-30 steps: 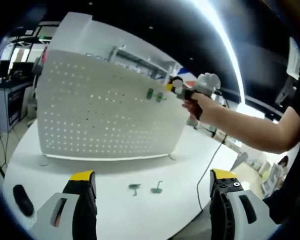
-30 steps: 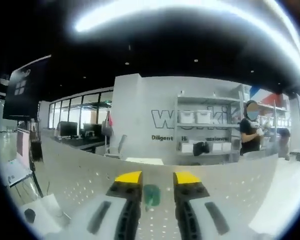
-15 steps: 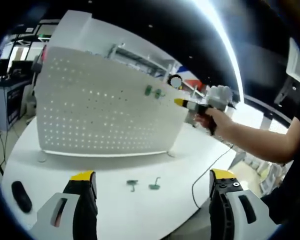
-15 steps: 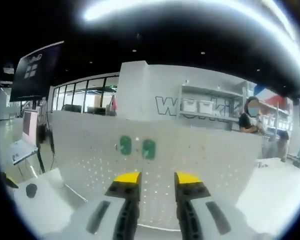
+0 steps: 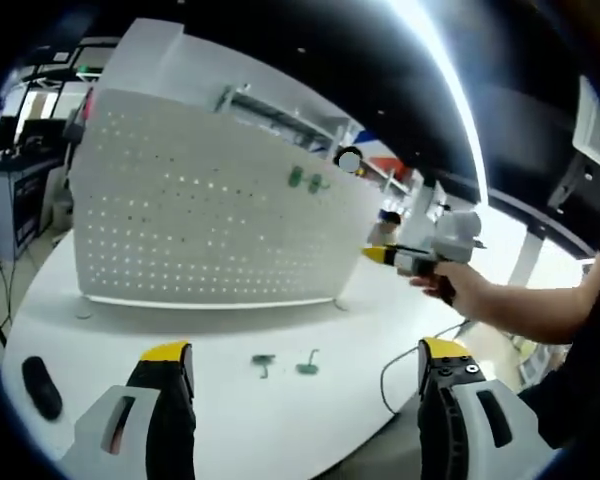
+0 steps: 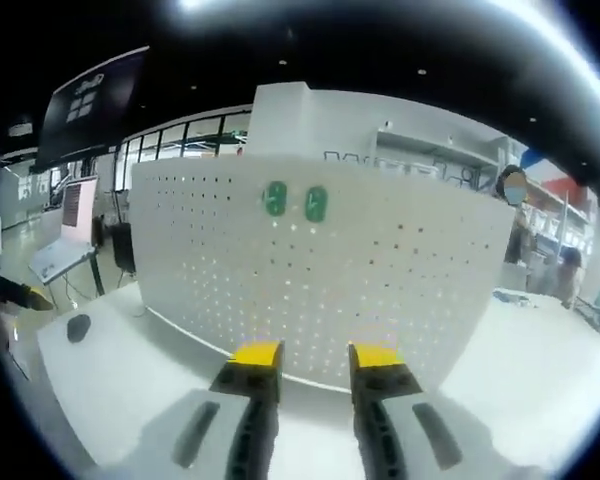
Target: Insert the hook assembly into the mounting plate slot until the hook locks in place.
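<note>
Progress: we count two green hooks [image 6: 295,201] already seated high on the white pegboard [image 6: 380,270], side by side, just apart. Two more loose hooks [image 5: 285,365] lie on the counter [image 5: 230,420] in front of the board, so our guess is we're about halfway, with those two left to pick up and push in.

Where the hooks are: the mounted pair sits near the board's top edge, a bit left of middle in the right gripper view. The spare pair is on the counter, near each other but not touching, well clear of the board's foot.

Which way they point: the mounted ones read as small ovals with the long axis running up and down the board, faces toward us. The loose ones are too small to call properly, though each looks to lie flat with a bent stem.

Left claw [image 5: 305,365]: spread wide, nothing between the jaws, hovering over the counter and facing the board with the loose hooks in between.

Right claw [image 6: 315,358]: jaws close together with a narrow gap, holding nothing we can see, aimed at the lower part of the board. In the left gripper view it's off to the right, away from the board, in the person's hand [image 5: 460,290].

Other stuff: a dark mouse [image 5: 38,388] sits at the counter's left edge.
</note>
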A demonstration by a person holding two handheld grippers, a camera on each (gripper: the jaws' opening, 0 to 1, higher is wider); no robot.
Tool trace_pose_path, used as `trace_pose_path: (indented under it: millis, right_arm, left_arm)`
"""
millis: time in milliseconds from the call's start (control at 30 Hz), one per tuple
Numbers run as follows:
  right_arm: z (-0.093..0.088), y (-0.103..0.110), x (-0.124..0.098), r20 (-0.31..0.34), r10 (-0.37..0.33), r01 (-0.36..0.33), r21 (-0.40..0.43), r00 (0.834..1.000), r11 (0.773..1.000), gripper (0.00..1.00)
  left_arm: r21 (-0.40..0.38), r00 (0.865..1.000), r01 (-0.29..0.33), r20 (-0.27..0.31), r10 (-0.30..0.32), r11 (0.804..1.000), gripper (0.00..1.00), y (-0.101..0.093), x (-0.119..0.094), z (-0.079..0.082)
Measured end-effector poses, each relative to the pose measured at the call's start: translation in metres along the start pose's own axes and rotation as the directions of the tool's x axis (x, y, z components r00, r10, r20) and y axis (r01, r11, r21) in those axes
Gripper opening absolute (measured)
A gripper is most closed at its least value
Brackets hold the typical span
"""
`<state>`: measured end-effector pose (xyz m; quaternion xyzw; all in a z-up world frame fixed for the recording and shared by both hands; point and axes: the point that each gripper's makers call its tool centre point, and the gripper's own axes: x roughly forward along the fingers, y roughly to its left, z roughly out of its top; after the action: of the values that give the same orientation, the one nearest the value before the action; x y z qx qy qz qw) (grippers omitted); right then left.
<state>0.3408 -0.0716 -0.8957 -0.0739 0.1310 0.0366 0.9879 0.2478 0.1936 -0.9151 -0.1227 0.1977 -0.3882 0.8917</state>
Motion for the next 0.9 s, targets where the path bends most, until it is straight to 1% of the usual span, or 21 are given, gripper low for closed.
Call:
trace_pose_path:
  millis: [100, 133, 167, 200, 233, 267, 333, 400, 433, 567, 633, 667, 700, 733, 767, 833, 900]
  right_arm:
    - [-0.014, 0.012, -0.008, -0.037, 0.028, -0.029, -0.016, 0.999, 0.999, 0.24]
    - [-0.023, 0.019, -0.008, -0.056, 0.048, -0.05, -0.021, 0.997, 0.999, 0.24]
    - [-0.028, 0.025, -0.009, -0.065, 0.07, -0.072, -0.029, 0.995, 0.997, 0.25]
    - [-0.037, 0.033, -0.012, -0.092, 0.094, -0.099, -0.049, 0.991, 0.994, 0.25]
    - [-0.041, 0.037, -0.014, -0.098, 0.095, -0.1, -0.053, 0.991, 0.994, 0.25]
    - [-0.045, 0.044, -0.017, -0.105, 0.11, -0.116, -0.055, 0.988, 0.992, 0.25]
    - [-0.051, 0.051, -0.021, -0.114, 0.123, -0.129, -0.047, 0.986, 0.99, 0.25]
    - [-0.065, 0.063, -0.026, -0.147, 0.154, -0.164, -0.054, 0.977, 0.985, 0.25]
    - [-0.075, 0.071, -0.029, -0.18, 0.177, -0.191, -0.063, 0.968, 0.98, 0.25]
    - [-0.091, 0.09, -0.038, -0.21, 0.224, -0.242, -0.065, 0.952, 0.968, 0.26]
    - [-0.101, 0.101, -0.044, -0.235, 0.257, -0.279, -0.064, 0.938, 0.958, 0.26]
    - [-0.11, 0.109, -0.048, -0.264, 0.279, -0.306, -0.067, 0.923, 0.95, 0.26]
    - [-0.116, 0.114, -0.051, -0.281, 0.297, -0.326, -0.063, 0.913, 0.943, 0.26]
    - [-0.122, 0.121, -0.054, -0.296, 0.32, -0.35, -0.053, 0.9, 0.935, 0.26]
    - [-0.127, 0.124, -0.056, -0.308, 0.329, -0.36, -0.045, 0.892, 0.932, 0.27]
    - [-0.136, 0.131, -0.062, -0.331, 0.353, -0.383, -0.028, 0.875, 0.923, 0.28]
    - [-0.142, 0.135, -0.068, -0.352, 0.36, -0.395, -0.028, 0.864, 0.918, 0.29]
  left_arm:
    - [0.002, 1.0, 0.0, 0.0, 0.0, 1.0, 0.94, -0.001, -0.001, -0.001]
    - [0.0, 1.0, -0.002, -0.002, 0.002, 1.0, 0.94, -0.001, -0.001, -0.002]
    - [-0.002, 1.0, -0.003, -0.005, 0.003, 1.0, 0.94, 0.0, -0.001, -0.003]
    - [-0.003, 1.0, -0.001, -0.008, 0.001, 1.0, 0.94, -0.001, -0.001, -0.004]
    - [-0.002, 1.0, 0.0, -0.012, 0.0, 1.0, 0.94, -0.001, -0.001, -0.006]
    - [-0.002, 1.0, -0.001, -0.012, 0.001, 1.0, 0.94, -0.001, -0.001, -0.006]
    - [-0.005, 1.0, -0.002, -0.013, 0.002, 1.0, 0.94, -0.002, -0.001, -0.008]
    - [-0.009, 1.0, -0.009, -0.015, 0.009, 1.0, 0.93, -0.001, -0.001, -0.012]
    - [-0.015, 1.0, -0.015, -0.018, 0.014, 1.0, 0.92, 0.0, -0.001, -0.014]
    - [-0.025, 0.998, -0.034, -0.062, 0.032, 0.999, 0.91, 0.004, 0.0, -0.029]
    - [-0.031, 0.997, -0.032, -0.074, 0.03, 0.999, 0.91, 0.004, -0.001, -0.033]
    - [-0.042, 0.996, -0.032, -0.084, 0.029, 0.999, 0.92, 0.003, -0.001, -0.036]
    - [-0.057, 0.994, -0.035, -0.106, 0.029, 0.998, 0.92, 0.004, -0.001, -0.042]
    - [-0.058, 0.993, -0.038, -0.113, 0.031, 0.998, 0.91, 0.004, -0.001, -0.044]
    - [-0.055, 0.993, -0.04, -0.117, 0.033, 0.998, 0.92, 0.005, -0.001, -0.045]
    - [-0.046, 0.985, -0.054, -0.167, 0.046, 0.997, 0.92, 0.008, -0.003, -0.057]
    - [-0.043, 0.979, -0.071, -0.197, 0.061, 0.997, 0.94, 0.012, -0.004, -0.064]
